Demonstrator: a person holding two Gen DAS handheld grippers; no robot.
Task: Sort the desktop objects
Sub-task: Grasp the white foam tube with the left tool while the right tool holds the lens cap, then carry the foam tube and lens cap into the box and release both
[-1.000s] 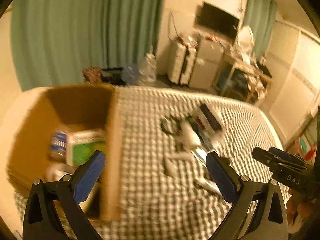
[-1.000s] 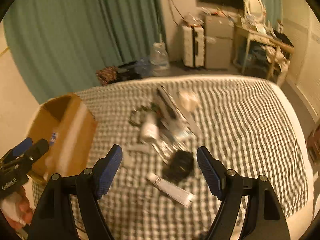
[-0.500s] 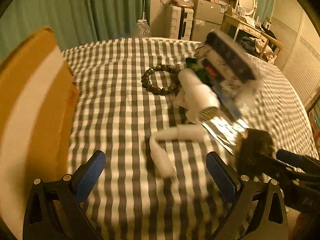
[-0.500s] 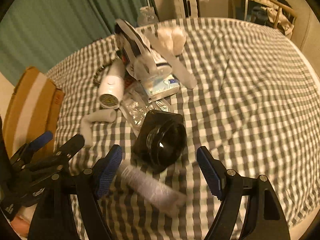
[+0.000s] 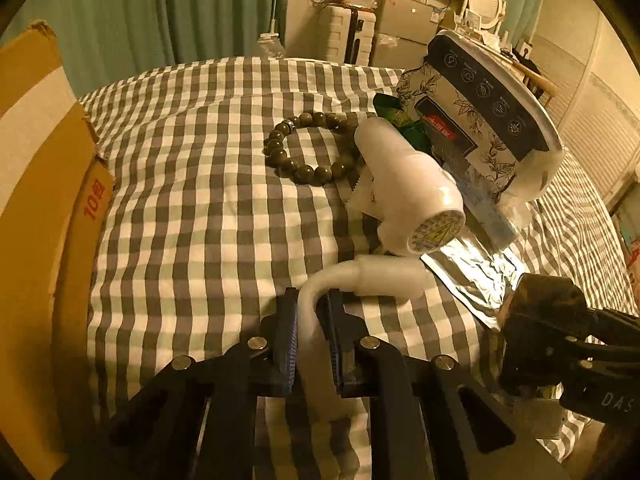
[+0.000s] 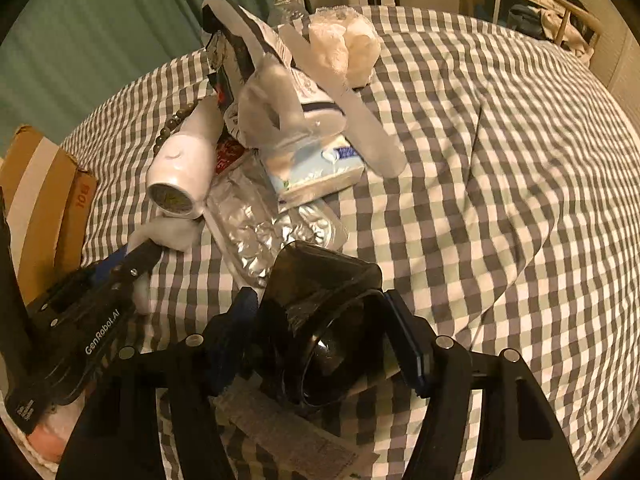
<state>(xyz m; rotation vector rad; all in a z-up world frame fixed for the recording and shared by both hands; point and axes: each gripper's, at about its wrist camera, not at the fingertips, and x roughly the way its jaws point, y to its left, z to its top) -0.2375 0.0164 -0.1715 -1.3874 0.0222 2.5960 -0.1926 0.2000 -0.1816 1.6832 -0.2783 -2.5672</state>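
Left gripper [image 5: 312, 320]: fingers clamped on white bent tube [image 5: 360, 280], lower centre.
Right gripper [image 6: 328, 340]: fingers clamped on black container [image 6: 320, 312], lower centre.
Surface: checked bedspread [image 6: 500, 160]; cardboard box [image 5: 36, 200] at left edge.
Room: green curtain [image 5: 160, 8], upper left.

Checked cloth [image 5: 200, 200] over the bed: woven, matt, lightly creased. Cardboard box [image 5: 36, 208]: brown, matt, torn edge. White hair dryer [image 5: 404, 172]: smooth glossy plastic. Bead bracelet [image 5: 304, 148]: polished, dark. Foil sheet [image 5: 472, 268]: crinkled, mirror-bright. Black holder [image 6: 324, 316]: glossy, translucent plastic. Tissue pack [image 6: 316, 168]: soft plastic film.
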